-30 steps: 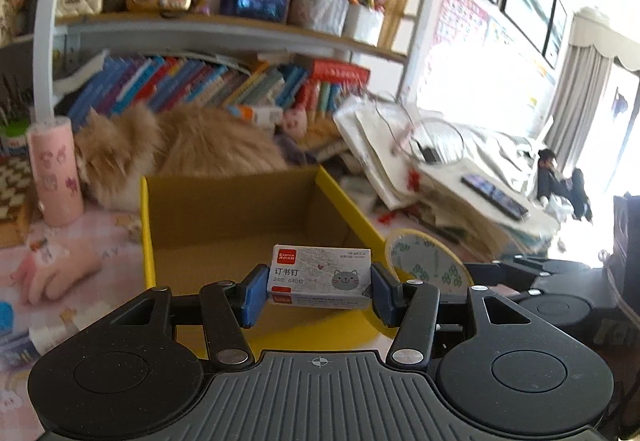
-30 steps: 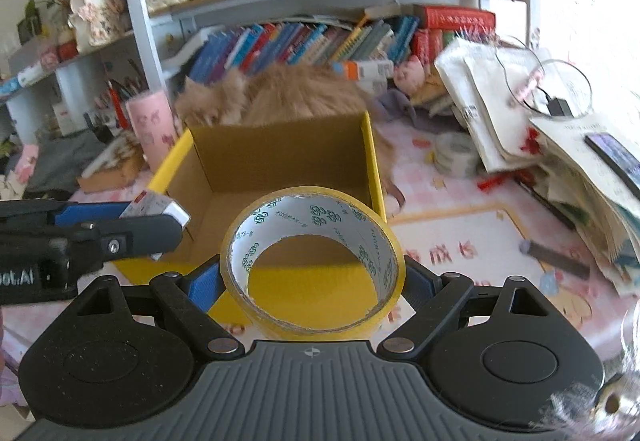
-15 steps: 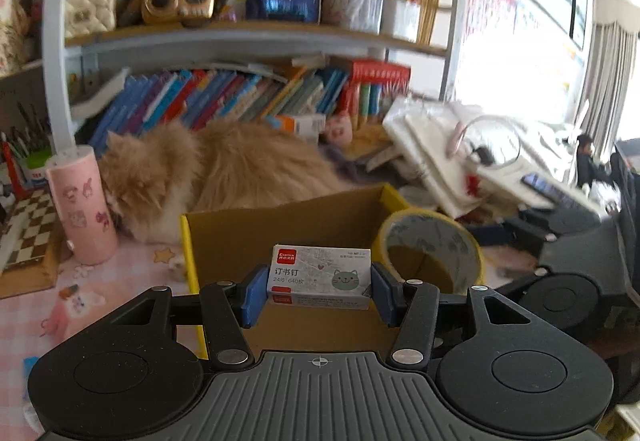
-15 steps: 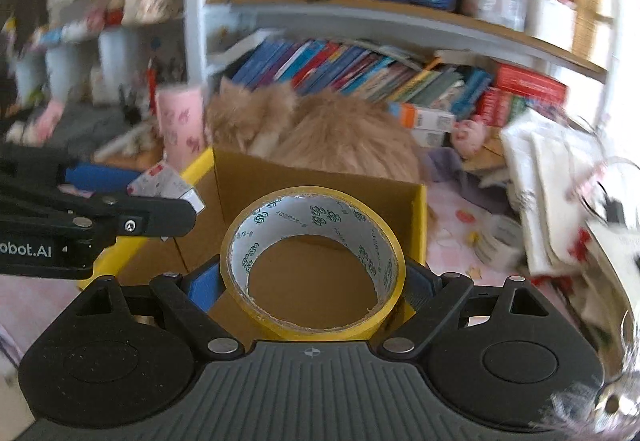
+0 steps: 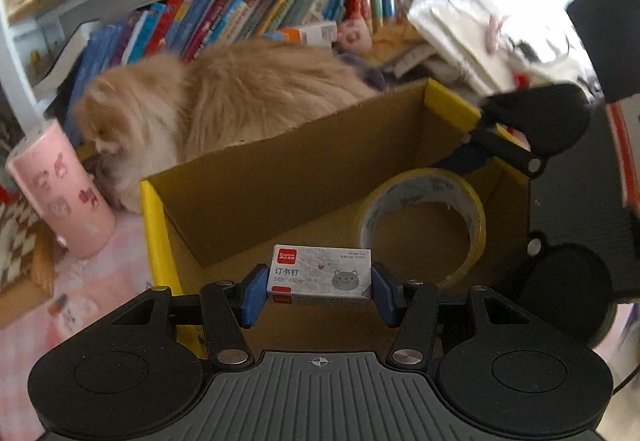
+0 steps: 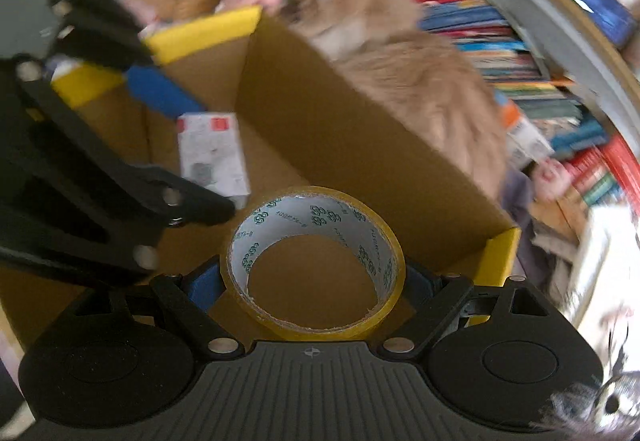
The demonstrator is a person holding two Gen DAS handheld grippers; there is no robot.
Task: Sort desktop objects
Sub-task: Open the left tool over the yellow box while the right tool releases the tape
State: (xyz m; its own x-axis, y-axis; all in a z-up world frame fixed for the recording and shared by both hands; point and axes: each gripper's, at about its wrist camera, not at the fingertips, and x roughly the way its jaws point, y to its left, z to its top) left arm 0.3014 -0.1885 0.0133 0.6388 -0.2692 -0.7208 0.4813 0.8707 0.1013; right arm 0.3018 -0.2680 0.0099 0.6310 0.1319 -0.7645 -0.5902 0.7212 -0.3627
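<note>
Staples [image 5: 320,272], a small white box with a cat drawing and a red logo, sit pinched by their short ends in the left claw [image 5: 319,291], held over the near part of the open carton [image 5: 280,177]. Tape [image 6: 316,261], a yellow roll with a printed white core, is clamped across its width in the right claw [image 6: 314,281], its hole facing the camera, also over the inside of the carton. From the left wrist view the roll [image 5: 424,221] shows to the right of the staples, inside the carton walls, with the right claw's black frame [image 5: 520,137] reaching in over the yellow rim. From the right wrist view the staple box [image 6: 212,157] hangs up and to the left of the roll, between blue pads. A fluffy tan cat [image 5: 224,97] lies just behind the carton's far wall, before a row of books [image 5: 240,21] on a shelf. A pink cup [image 5: 60,193] stands on the desk [image 5: 80,293] left of the carton.
</note>
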